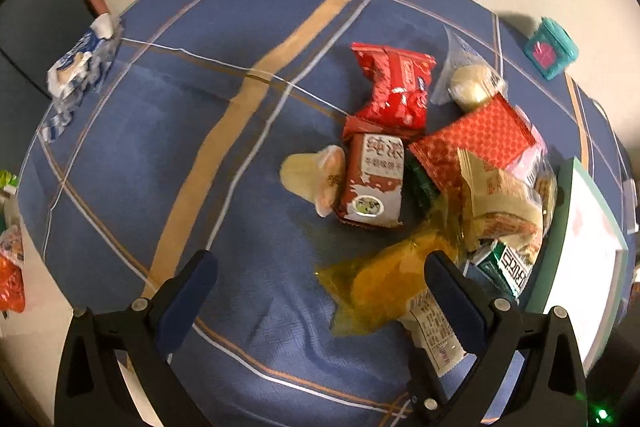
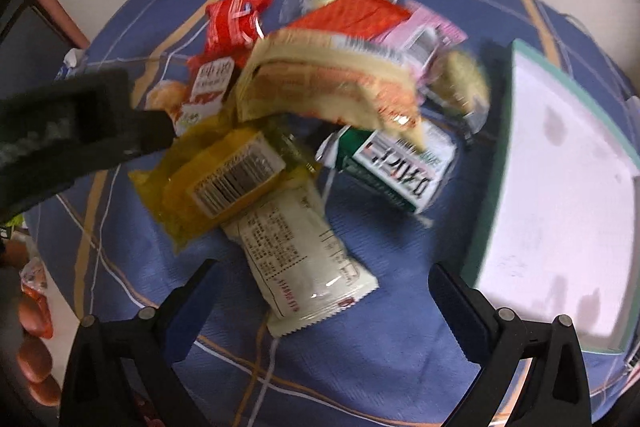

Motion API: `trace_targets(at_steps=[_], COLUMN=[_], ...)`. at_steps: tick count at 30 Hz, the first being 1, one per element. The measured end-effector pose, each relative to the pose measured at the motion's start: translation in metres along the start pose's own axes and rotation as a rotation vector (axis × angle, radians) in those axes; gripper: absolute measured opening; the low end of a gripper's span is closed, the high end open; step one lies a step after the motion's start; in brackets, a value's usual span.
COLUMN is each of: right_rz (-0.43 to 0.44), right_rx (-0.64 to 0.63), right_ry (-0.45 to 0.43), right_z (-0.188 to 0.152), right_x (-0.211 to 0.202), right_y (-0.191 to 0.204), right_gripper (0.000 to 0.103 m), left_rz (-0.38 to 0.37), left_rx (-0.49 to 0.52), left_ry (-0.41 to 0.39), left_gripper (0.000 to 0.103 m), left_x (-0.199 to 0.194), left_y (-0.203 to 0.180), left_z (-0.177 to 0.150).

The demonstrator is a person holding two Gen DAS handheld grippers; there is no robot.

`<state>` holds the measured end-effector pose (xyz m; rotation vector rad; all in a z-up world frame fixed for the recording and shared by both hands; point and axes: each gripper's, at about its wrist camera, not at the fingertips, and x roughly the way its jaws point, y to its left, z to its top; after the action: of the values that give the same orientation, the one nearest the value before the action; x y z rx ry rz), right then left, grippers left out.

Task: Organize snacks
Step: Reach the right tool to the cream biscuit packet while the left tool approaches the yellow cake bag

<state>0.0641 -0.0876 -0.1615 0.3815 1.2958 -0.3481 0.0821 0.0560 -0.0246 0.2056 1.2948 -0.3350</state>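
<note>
- Now, the biggest thing is the blue cloth [image 1: 248,75] with stripes, spread over the table. All the snacks lie on it in one messy heap.
- Next is the white tray with a green rim [image 2: 492,155], just beside the heap on its right. It looks empty, so I think the snacks should go in there.
- The left gripper [image 1: 320,281] has its fingers spread wide and holds nothing. It hangs low over the cloth, near the yellow pack [image 1: 384,287].
- The right gripper [image 2: 322,293] is spread wide too and holds nothing. The white pack [image 2: 304,259] lies between its fingers, but I cannot tell if they touch it.
- That white pack is long and flat, and its shiny wrap looks slippery. I would pinch it across the middle, not at the thin end.
- The yellow pack lies partly on top of the white one. It looks soft and crinkly, so it may bend when lifted.
- The beige pack [image 2: 320,83] sits on top of the heap and is blurry.
- The green box [image 2: 400,167] looks stiff, so it should be easy to grab by its sides.
- The little jelly cup [image 1: 316,179] lies on its side, touching a red and white pack [image 1: 374,183]. It is small and smooth, so it might slip out.
</note>
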Motion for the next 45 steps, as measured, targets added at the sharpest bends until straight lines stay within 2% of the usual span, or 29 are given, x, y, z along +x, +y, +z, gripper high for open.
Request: trace_targets(at_steps=[4,11,17,24,26,27,30,40,45], right_rz=[-0.012,-0.003,-0.006,0.019,0.023,0.023,0.025,0.038,0.051], right_rx=[-0.006,0.021,0.05,0.073,0.077,0.079,0.081,0.11,0.135], right_ry=[0.019,0.02,-0.001,-0.002,-0.001,0.001,0.003,0.033,0.048], right_z=[0.003,0.011,0.015,0.017,0.018,0.017,0.002,-0.022,-0.036], right_x=[0.013,0.023,0.016,0.012,0.013,0.013,0.014,0.004,-0.002], right_y=[0.008,0.0,-0.002,-0.014,-0.016,-0.017,-0.036,-0.045,-0.053], right_gripper=[0.103,0.101,0.084,0.076,0.075,0.075,0.075,0.074,0.074], left_rz=[-0.01,-0.003,-0.029,-0.05,-0.073,-0.085,-0.074,-0.075,-0.082], left_rx=[0.046,0.083,0.111,0.15,0.147,0.148,0.156,0.18,0.171], left_ry=[0.042,0.045,0.049,0.077,0.087,0.095,0.105,0.096,0.098], left_gripper=[0.103,0.103,0.103,0.102,0.099,0.093,0.084,0.072,0.067], left_x=[0.011,0.013,0.016,0.035,0.039,0.041,0.046,0.052,0.046], left_y=[-0.005,-0.013,-0.033,-0.061,-0.065,-0.068,-0.071,-0.087,-0.078], left_z=[0.003,0.007,0.007,-0.001,-0.005,-0.006,-0.011,-0.025,-0.036])
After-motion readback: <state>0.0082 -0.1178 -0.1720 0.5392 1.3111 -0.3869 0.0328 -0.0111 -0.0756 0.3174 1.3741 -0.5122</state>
